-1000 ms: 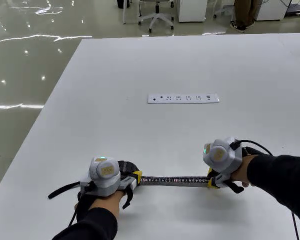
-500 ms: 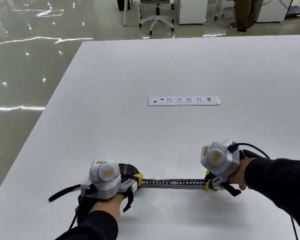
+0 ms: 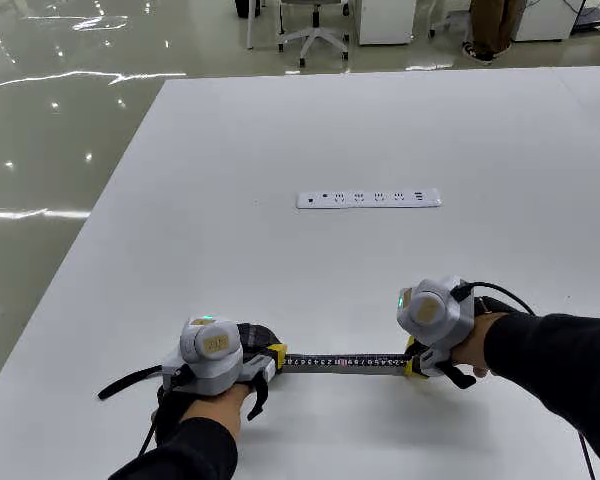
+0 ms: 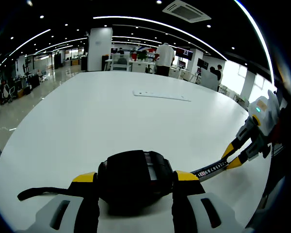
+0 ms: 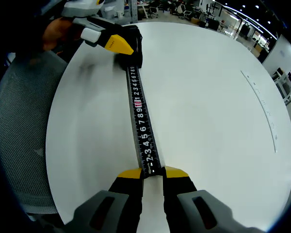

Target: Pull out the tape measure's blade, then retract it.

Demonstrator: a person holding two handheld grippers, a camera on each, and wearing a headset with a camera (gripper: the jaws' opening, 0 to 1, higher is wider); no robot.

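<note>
White table [image 3: 230, 180], broad between blade [image 3: 345, 361], power strip [image 3: 369, 199] and left edge [image 3: 88, 213].

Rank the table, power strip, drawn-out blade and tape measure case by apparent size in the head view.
1. table
2. power strip
3. blade, nearly as long but much thinner
4. tape measure case, partly covered, so its rank is unsure

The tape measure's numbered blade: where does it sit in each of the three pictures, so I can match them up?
Head view: blade low centre, stretched between left tongs and right tongs.
Left gripper view: lower right, running from the black case to the right tongs.
Right gripper view: centre, rising from the right tongs.
Shared landmark: the white power strip.
</note>
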